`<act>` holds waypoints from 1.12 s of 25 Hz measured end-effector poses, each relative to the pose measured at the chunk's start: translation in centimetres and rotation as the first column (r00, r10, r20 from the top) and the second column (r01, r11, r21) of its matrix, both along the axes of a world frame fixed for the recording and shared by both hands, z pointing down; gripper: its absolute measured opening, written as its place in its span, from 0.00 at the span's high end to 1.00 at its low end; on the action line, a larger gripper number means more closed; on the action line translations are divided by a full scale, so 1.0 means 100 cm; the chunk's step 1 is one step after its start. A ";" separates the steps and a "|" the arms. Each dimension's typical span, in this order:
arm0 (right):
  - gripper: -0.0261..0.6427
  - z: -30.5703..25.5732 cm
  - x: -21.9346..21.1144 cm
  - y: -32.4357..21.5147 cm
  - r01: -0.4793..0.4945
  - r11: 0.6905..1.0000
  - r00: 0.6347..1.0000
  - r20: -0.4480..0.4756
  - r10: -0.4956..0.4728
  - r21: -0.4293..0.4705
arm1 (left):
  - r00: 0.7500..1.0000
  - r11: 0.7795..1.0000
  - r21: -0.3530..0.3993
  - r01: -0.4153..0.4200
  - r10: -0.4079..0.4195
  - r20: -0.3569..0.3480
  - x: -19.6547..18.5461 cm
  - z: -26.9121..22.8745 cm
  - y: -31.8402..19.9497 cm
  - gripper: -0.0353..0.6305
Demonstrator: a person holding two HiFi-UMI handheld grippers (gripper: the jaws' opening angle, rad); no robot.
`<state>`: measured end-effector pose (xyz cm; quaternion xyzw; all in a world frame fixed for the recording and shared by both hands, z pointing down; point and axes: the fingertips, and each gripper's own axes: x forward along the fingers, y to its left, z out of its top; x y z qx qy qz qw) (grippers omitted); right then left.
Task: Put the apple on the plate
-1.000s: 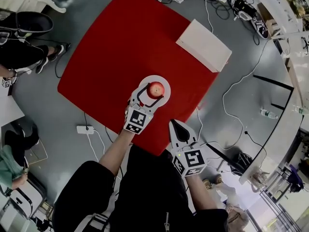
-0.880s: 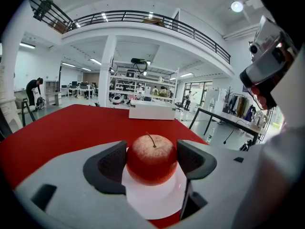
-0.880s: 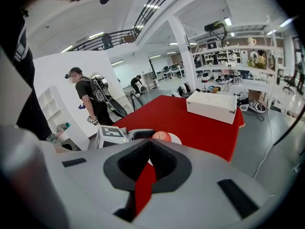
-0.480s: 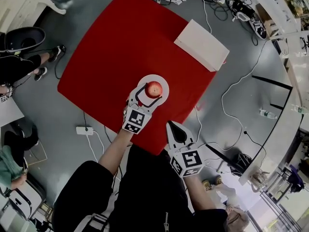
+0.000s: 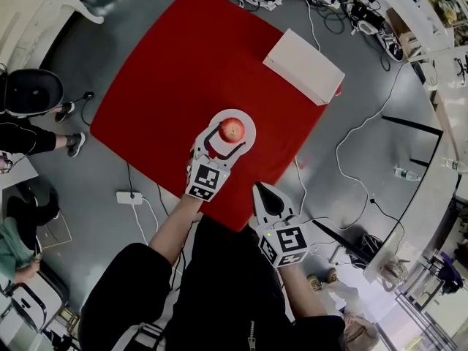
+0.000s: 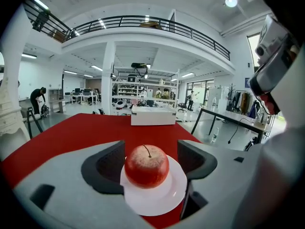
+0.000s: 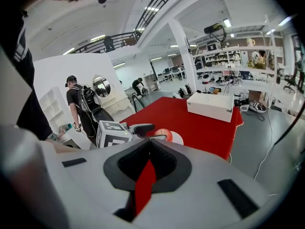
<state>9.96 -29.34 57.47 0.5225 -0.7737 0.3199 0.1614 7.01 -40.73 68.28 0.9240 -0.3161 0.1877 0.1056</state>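
Observation:
A red apple (image 5: 232, 129) (image 6: 147, 166) sits upright, stem up, on a small white plate (image 5: 248, 123) (image 6: 172, 194) near the front edge of the red table (image 5: 183, 64). My left gripper (image 5: 226, 140) (image 6: 150, 160) stands open around the apple. Its left jaw is against the fruit and a strip of plate shows before the right jaw. My right gripper (image 5: 265, 191) (image 7: 150, 141) hangs shut and empty off the table's near edge, close to my body. In the right gripper view the apple (image 7: 162, 133) and plate (image 7: 178, 138) show just past the jaw tips.
A white box (image 5: 303, 66) (image 6: 152, 116) (image 7: 209, 106) lies at the table's far right corner. Cables and a power strip (image 5: 129, 197) lie on the grey floor. A person's legs (image 5: 29, 134) are at the left, and another person (image 7: 81, 106) stands beyond the table.
The apple, plate and left gripper have hardly moved. The right gripper stays put. The seated person's legs at the left have drawn back toward the frame edge.

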 end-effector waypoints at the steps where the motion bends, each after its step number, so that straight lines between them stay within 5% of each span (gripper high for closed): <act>1: 0.94 -0.001 0.001 0.002 0.001 1.000 1.000 0.001 -0.001 0.005 | 1.000 1.000 0.017 0.001 -0.001 -0.003 0.000 -0.006 0.001 0.45; 5: 0.94 -0.008 0.002 0.009 0.013 0.999 1.000 0.009 -0.013 0.032 | 1.000 0.999 0.040 0.016 -0.015 -0.020 -0.006 -0.027 0.014 0.50; 12: 0.94 -0.030 -0.008 0.032 0.054 0.993 0.998 0.030 -0.057 0.104 | 0.994 0.985 0.147 0.092 -0.081 -0.077 -0.026 -0.087 0.056 0.93; 28: 0.94 -0.104 0.001 0.104 0.151 0.941 0.987 0.013 -0.162 0.303 | 0.970 0.955 0.190 0.227 -0.205 -0.128 -0.042 -0.200 0.172 0.94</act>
